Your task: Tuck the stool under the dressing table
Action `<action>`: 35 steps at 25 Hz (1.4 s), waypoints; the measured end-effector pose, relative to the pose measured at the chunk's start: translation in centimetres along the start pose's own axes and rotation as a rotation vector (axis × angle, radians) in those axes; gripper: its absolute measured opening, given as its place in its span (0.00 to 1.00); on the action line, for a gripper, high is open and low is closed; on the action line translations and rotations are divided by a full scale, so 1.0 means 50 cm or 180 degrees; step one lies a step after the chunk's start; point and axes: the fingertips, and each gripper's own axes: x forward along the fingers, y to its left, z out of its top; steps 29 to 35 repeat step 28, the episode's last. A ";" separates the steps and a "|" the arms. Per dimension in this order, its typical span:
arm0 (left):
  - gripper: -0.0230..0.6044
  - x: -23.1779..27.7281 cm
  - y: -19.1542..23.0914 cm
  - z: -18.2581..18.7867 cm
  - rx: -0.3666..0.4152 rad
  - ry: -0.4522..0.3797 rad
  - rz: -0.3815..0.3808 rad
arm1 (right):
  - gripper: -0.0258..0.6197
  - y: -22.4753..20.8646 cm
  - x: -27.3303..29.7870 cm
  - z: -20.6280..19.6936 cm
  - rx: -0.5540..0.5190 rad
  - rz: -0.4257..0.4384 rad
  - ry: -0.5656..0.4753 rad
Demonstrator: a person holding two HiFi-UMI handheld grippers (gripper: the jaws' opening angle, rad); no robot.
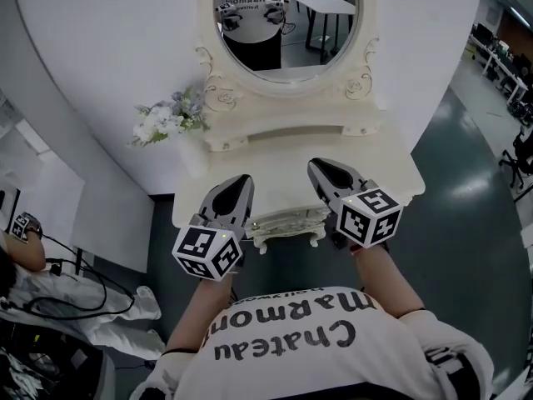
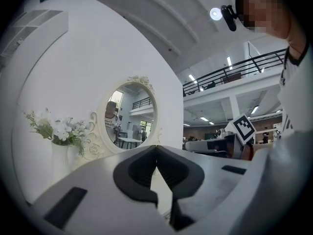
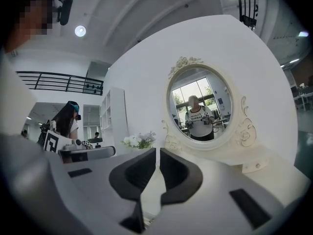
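Note:
The white dressing table (image 1: 391, 169) stands against a curved white wall, with its oval mirror (image 1: 283, 23) on top. The cream stool (image 1: 287, 226) sits under the table's front edge; only its carved apron and short legs show. In the head view both grippers are held level above that front edge, clear of the stool. My left gripper (image 1: 241, 180) (image 2: 156, 148) has its tips together and holds nothing. The jaws of my right gripper (image 1: 317, 166) (image 3: 157, 151) show only a thin slit, with nothing between them.
A vase of white flowers (image 1: 166, 119) stands on the table's left end. Cables and white cloth (image 1: 75, 298) lie on the dark floor at the left. Desks (image 1: 500, 57) stand far off at the right. A person (image 3: 66, 121) stands in the background.

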 end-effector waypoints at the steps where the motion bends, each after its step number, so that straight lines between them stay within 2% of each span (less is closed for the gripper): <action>1: 0.07 -0.001 0.002 0.001 -0.0005 0.0001 0.0012 | 0.11 0.000 0.001 0.001 -0.0007 -0.0003 0.0005; 8: 0.07 -0.004 -0.002 -0.002 -0.0029 0.0021 0.0001 | 0.11 0.004 0.001 -0.007 -0.0031 -0.0033 0.0063; 18: 0.07 -0.005 -0.002 -0.009 -0.0029 0.0004 -0.0016 | 0.11 0.004 0.001 -0.025 -0.0320 -0.0125 0.0152; 35: 0.07 -0.006 -0.009 -0.002 0.0027 0.0002 -0.0023 | 0.11 -0.001 -0.005 -0.016 -0.0338 -0.0177 0.0159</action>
